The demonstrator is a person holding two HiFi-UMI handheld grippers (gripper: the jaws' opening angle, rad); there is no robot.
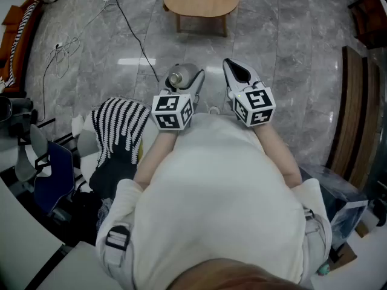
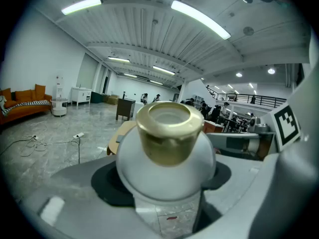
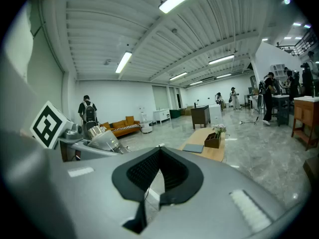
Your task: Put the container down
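Between left tongs (image 1: 183, 82): smooth matt white container (image 2: 164, 178), shiny brass-coloured cap (image 2: 169, 131). On right tongs (image 3: 159, 151): ribbed matt black pads (image 3: 143, 169). Ahead of both: glossy grey stone floor (image 1: 290, 53), pale wood table (image 1: 202, 3).

Grey marble floor (image 1: 290, 53) under white strip lights (image 2: 199, 19); a low wooden table (image 1: 202, 2) ahead, an orange sofa (image 2: 22, 103) along the white wall.

Pale silver container (image 2: 164, 176) with a gold cap (image 2: 168, 133) — grey marbled floor (image 1: 290, 53), orange sofa (image 2: 22, 103), black-and-white striped cloth (image 1: 121, 125).
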